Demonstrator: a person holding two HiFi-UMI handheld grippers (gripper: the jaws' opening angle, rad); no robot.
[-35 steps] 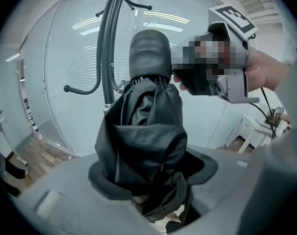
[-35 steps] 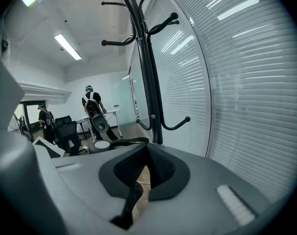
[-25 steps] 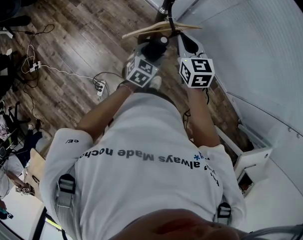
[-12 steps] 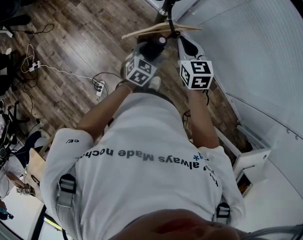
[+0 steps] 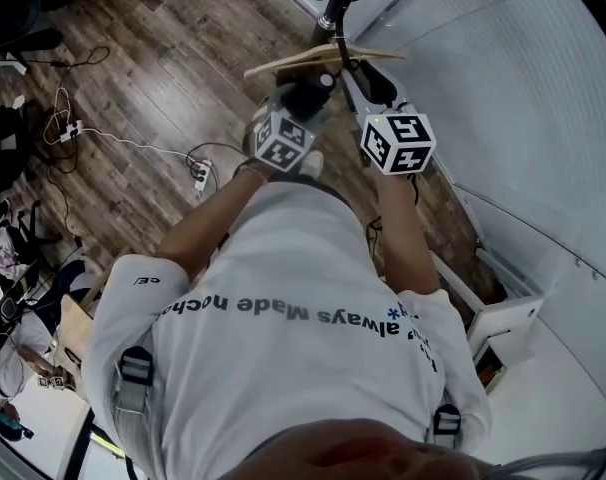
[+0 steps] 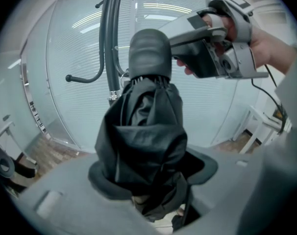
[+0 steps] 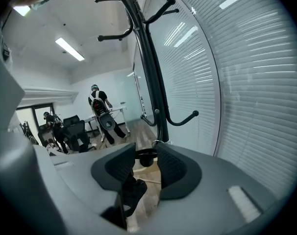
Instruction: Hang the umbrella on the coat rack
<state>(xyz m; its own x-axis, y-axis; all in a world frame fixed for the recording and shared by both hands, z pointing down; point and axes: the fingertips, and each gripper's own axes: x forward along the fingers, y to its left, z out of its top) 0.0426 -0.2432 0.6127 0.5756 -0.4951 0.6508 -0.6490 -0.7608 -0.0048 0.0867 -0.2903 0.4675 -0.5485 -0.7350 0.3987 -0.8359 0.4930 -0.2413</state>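
1. Right gripper (image 7: 144,168): its jaws have just been opening and now stand wide apart. Nothing sits between the pads, and through the gap we see only floor. A dark shape hangs below the jaws. We cannot identify it.

2. Left gripper (image 6: 153,175): it is clamped on the folded umbrella (image 6: 143,131), with the pads pressed into the black fabric. In the head view this grip looks the same as a second ago.

3. Position of the umbrella: it stands nearly upright in the left gripper, handle (image 6: 148,53) uppermost. It is just in front of the pole of the rack (image 7: 151,72) and rests on no hook. In the left gripper view, the right gripper's open tips lie just beside the handle. We cannot tell whether they touch it.

4. Meaning for the task: we judge that the right gripper has let go at the handle end, so the left gripper alone now carries the umbrella. The hanging step is not yet done. A free hook (image 7: 183,119) curves out low on the pole, on the side toward the blinds. We expect the next move to need either a fresh right-gripper hold near the handle or a lift by the left gripper toward a hook.

5. Caution: the left grip is on loose fabric, which may slide under load.
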